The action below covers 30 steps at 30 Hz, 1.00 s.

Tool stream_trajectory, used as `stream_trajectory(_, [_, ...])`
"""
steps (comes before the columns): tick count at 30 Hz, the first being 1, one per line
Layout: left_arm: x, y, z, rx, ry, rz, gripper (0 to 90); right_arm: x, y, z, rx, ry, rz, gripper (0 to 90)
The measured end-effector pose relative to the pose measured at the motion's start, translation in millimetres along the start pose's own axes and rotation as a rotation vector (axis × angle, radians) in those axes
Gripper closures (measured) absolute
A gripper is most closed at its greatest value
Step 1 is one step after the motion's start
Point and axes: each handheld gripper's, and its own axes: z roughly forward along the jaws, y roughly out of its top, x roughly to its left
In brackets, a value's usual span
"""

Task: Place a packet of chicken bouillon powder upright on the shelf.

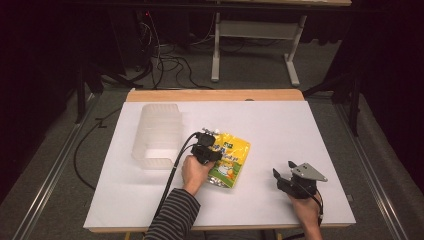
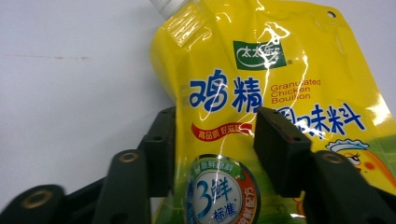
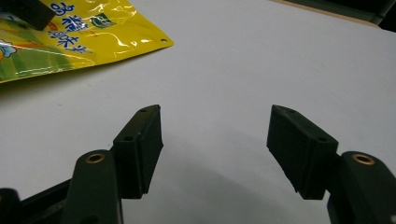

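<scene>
My left gripper [image 1: 206, 150] sits over the yellow pouch [image 1: 231, 157], which lies flat near the middle of the white table [image 1: 280, 125], a little toward the near edge. In the left gripper view the jaws are spread part-way, one at the pouch's [image 2: 261, 79] left edge and the other over its printed front — the pouch runs between them, but I cannot tell whether either jaw touches it. Its white cap [image 2: 167, 5] points away from me, toward the far edge, and the blue lettering reads upright from where I stand.

My right gripper [image 1: 286, 179] rests toward the near right corner of the table, well apart from the pouch, with its grey three-cornered plate [image 1: 309, 172] on top. Its jaws stand wide with nothing but bare table between them — in the right gripper view [image 3: 215, 140] the pouch's corner [image 3: 79, 35] lies off at the upper left.

A clear plastic rack [image 1: 157, 134] stands on the left half of the table, just beside my left hand [image 1: 194, 172] and nearer the far edge.
</scene>
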Motion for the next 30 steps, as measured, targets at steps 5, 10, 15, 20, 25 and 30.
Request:
stream_trajectory(5, [-6.9,-3.7,-3.6,0.007,0.018,0.096,79.0,-0.1,0.1,0.1,0.003,0.000,-0.004,36.0])
stream_trajectory(10, [-8.9,-4.1,-4.4,0.013,-0.009,0.107,86.8,-0.1,0.4,0.5,0.007,0.001,-0.011,36.0])
stream_trajectory(15, [-9.2,-4.5,-4.5,0.011,-0.063,0.101,88.4,-0.3,0.3,0.4,0.007,0.000,-0.012,35.9])
stream_trajectory(20, [-10.5,-4.6,-11.2,-0.008,-0.106,0.106,88.8,-0.3,0.2,0.3,0.004,0.001,-0.008,35.7])
stream_trajectory(25, [-14.6,-1.5,-31.5,-0.073,-0.166,0.119,88.7,-0.3,0.2,0.1,0.002,-0.001,-0.001,35.6])
stream_trajectory(30, [-13.6,-2.6,-53.4,-0.135,-0.207,0.144,88.4,-1.2,-0.5,-1.0,-0.016,-0.004,0.006,35.3])
